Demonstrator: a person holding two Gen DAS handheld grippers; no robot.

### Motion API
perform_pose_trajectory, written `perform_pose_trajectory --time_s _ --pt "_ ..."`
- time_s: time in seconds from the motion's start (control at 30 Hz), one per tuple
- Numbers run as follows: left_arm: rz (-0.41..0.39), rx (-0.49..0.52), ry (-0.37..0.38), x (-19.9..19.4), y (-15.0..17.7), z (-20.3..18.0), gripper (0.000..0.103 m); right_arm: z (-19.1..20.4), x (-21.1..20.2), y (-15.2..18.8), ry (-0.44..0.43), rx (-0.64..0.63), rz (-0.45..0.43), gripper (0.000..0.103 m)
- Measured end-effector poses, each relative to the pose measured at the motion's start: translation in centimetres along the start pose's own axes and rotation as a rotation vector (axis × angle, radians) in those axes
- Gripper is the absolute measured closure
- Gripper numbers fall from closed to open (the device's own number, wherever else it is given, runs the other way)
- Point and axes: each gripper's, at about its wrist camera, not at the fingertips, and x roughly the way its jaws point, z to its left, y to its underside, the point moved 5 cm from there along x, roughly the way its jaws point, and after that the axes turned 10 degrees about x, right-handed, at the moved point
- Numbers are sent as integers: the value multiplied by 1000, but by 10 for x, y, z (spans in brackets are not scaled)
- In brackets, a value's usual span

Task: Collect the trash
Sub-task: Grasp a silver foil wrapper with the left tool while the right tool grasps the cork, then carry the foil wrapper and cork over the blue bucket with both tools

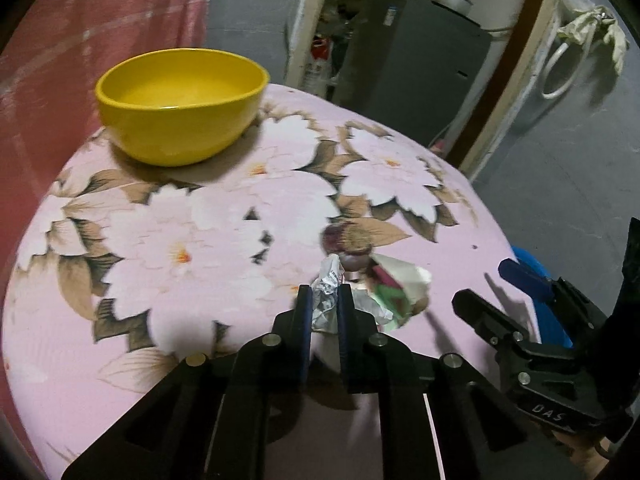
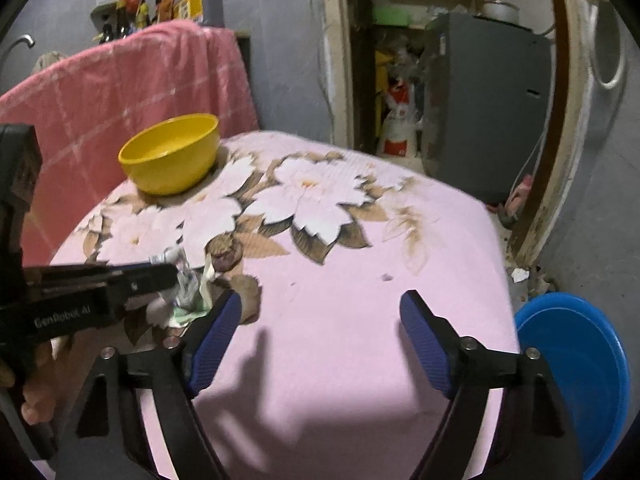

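The left gripper [image 1: 325,300] pinches a crumpled silvery wrapper [image 1: 327,298] on the floral tablecloth [image 1: 224,216]. The right gripper [image 2: 320,312] hovers beside it, jaws apart and empty. A yellow bowl [image 1: 180,104] sits farther back.

Yellow bowl [image 1: 182,106] at the far left of the pink floral tablecloth [image 1: 280,184]; red checked cloth [image 2: 128,84] draped behind it; grey cabinet [image 2: 488,108] in the far doorway – a metal pot [image 2: 500,10] on top; bottles on a far-left shelf [image 2: 160,4]
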Motion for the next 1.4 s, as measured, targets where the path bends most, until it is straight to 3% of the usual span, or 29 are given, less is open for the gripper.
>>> perform_pose_trajectory --time_s 0.23,0.53,0.67,0.83,0.93,1.1,1.4 --pt "11 -26 -35 -8 4 14 94 24 23 7 -35 -70 103 41" --pt "1 -36 -47 -12 3 17 94 42 41 6 -51 -139 172 60" --pt "-18 -36 -45 -16 1 15 95 39 41 5 -66 -129 182 88" --pt "-51 -10 -57 -25 -2 6 95 37 32 6 -80 -100 165 88" --pt "-75 2 -54 -32 -4 -1 95 32 19 4 -89 -70 128 88" --pt "-147 11 -28 -47 -12 -19 95 23 -22 -10 -123 -20 -8 88" --pt "-397 69 36 -94 -42 -83 95 -4 -110 -38 -96 15 -287 87"
